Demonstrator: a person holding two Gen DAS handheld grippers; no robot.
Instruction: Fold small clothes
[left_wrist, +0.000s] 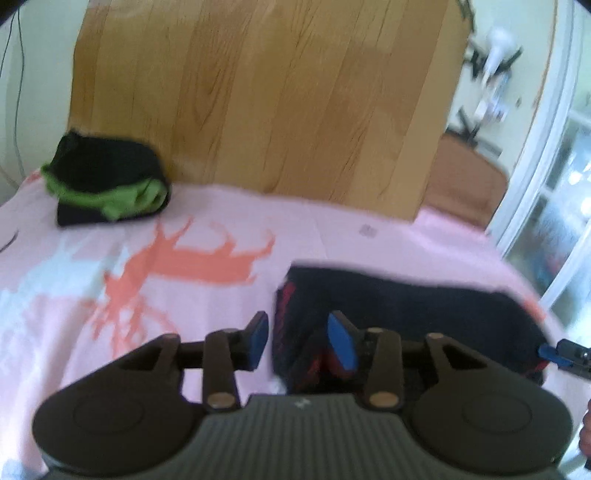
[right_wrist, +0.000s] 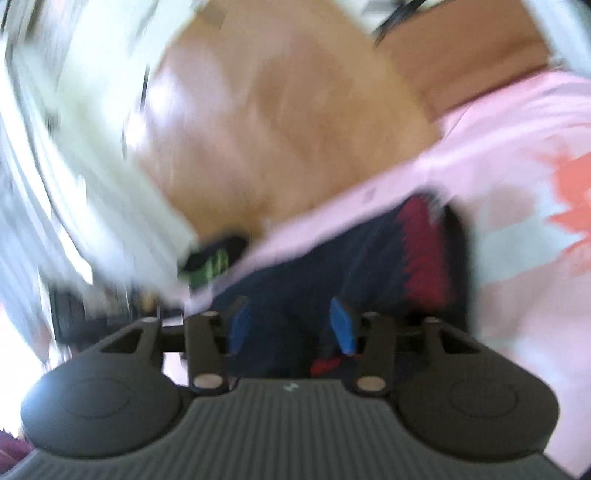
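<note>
A dark navy garment with red trim (left_wrist: 406, 314) lies on the pink bedspread (left_wrist: 203, 236). My left gripper (left_wrist: 301, 339) is open at its left end, the blue pads (left_wrist: 341, 343) straddling the garment's near left corner. In the blurred right wrist view the same garment (right_wrist: 369, 251) lies under my right gripper (right_wrist: 291, 325), which is open over the cloth. The right gripper's tip also shows at the garment's right end in the left wrist view (left_wrist: 554, 352).
A folded stack of black and green clothes (left_wrist: 107, 181) sits at the bed's far left by the wooden headboard (left_wrist: 266, 99). The bedspread has a coral deer print (left_wrist: 177, 266). A glass door (left_wrist: 554, 221) stands to the right.
</note>
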